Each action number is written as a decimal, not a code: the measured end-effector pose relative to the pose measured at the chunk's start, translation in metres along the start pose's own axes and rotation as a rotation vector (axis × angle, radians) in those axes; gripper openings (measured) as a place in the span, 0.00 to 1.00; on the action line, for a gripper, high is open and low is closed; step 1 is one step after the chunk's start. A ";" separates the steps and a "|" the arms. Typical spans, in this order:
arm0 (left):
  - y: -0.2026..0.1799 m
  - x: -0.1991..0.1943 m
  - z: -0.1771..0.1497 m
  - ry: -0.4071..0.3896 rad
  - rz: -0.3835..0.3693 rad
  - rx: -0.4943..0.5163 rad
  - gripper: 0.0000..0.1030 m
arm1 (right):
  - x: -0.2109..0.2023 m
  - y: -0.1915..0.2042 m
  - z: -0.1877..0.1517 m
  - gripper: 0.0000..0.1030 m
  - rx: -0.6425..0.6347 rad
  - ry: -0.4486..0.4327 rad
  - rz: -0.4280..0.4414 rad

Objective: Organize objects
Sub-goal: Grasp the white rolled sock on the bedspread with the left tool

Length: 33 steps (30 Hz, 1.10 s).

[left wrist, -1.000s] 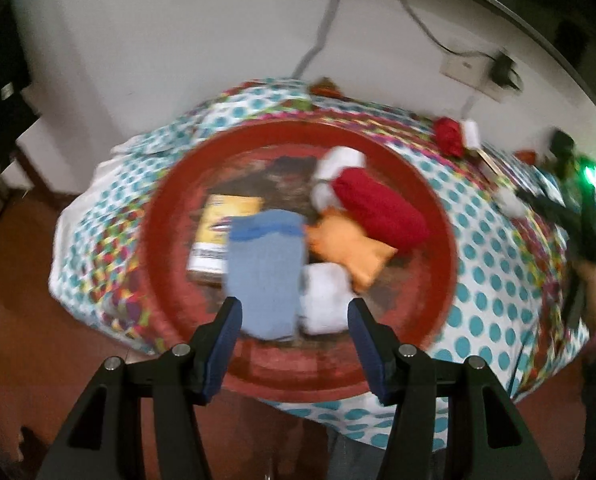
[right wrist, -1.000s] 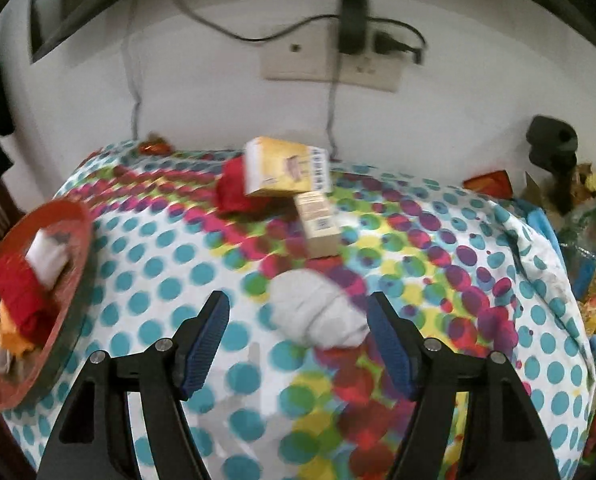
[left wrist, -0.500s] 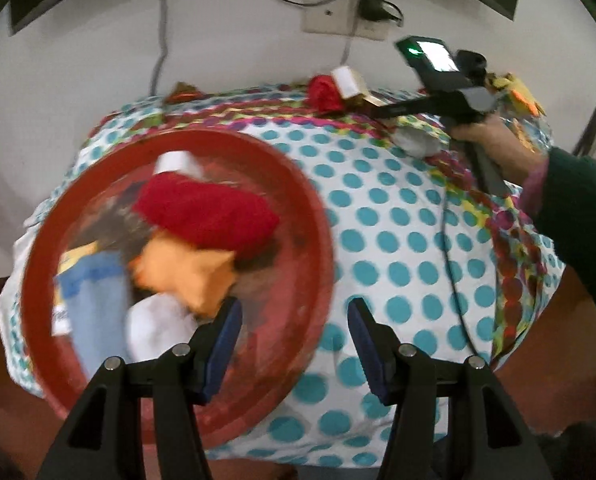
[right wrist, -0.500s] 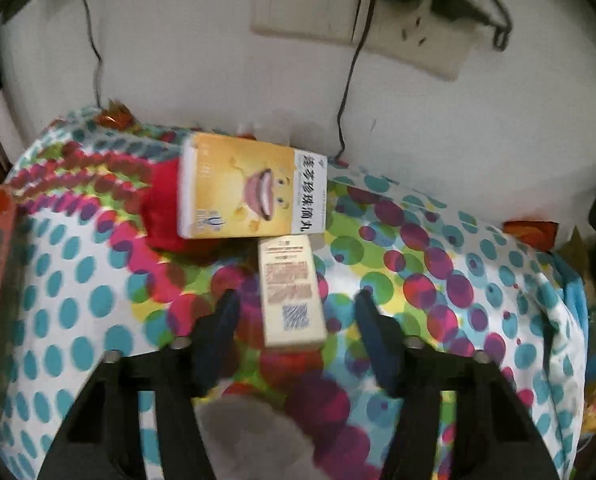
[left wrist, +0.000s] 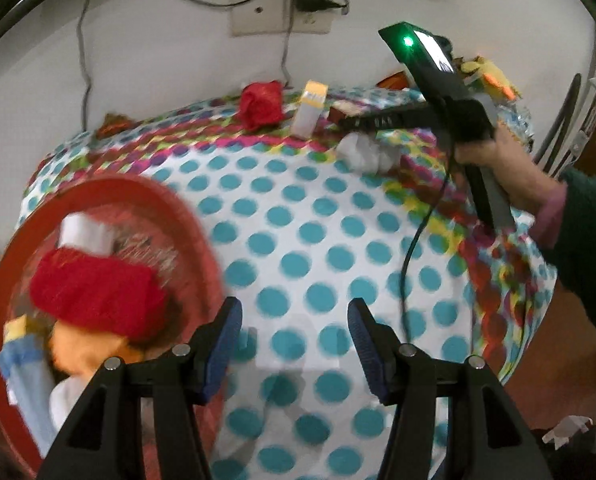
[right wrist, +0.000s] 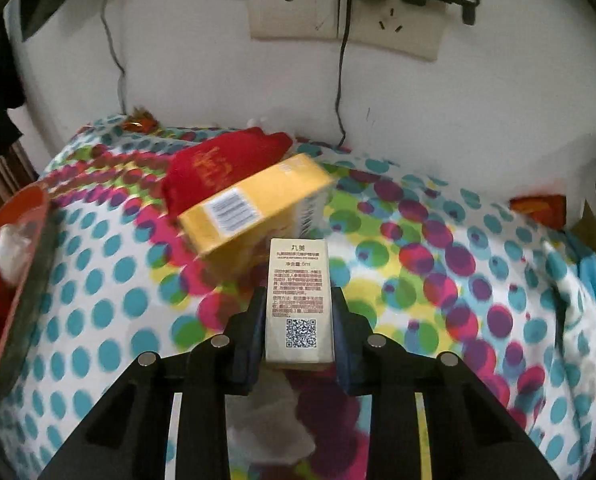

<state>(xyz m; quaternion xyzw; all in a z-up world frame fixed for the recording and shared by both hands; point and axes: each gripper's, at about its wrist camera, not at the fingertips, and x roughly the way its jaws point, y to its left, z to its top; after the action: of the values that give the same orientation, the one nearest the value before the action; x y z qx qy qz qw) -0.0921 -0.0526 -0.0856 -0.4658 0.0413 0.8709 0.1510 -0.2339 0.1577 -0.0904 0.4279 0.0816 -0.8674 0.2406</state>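
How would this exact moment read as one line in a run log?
right gripper: shut on small beige box | left gripper: open, empty, above dotted cloth | red tray: holds cloth items

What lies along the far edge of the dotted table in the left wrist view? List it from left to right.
Crumpled red cloth pouch → upright yellow-topped white carton → crumpled white cloth → right tool, held by a hand in a dark green sleeve.

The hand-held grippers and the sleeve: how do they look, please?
Each hand-held gripper, left and right, is black with blue pads and round silver bolts. The right one carries a green light and a black cable. The sleeve is dark green knit, with a pinkish cuff.
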 end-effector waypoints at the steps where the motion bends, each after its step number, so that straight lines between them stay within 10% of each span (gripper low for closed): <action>1: -0.004 0.003 0.004 -0.001 -0.008 0.002 0.55 | -0.004 -0.001 -0.004 0.27 0.010 0.000 0.024; 7: -0.026 0.032 0.043 -0.010 -0.071 -0.006 0.55 | -0.041 -0.019 -0.032 0.27 0.110 -0.062 0.147; 16: -0.079 0.088 0.104 0.013 -0.086 -0.041 0.55 | -0.075 -0.042 -0.077 0.27 0.053 -0.127 -0.109; 33: -0.089 0.148 0.115 -0.040 0.061 -0.136 0.55 | -0.064 -0.049 -0.087 0.27 0.045 -0.077 -0.085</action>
<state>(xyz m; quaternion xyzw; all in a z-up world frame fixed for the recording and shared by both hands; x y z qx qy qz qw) -0.2344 0.0902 -0.1368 -0.4560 -0.0070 0.8851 0.0931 -0.1633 0.2530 -0.0979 0.3958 0.0708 -0.8942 0.1967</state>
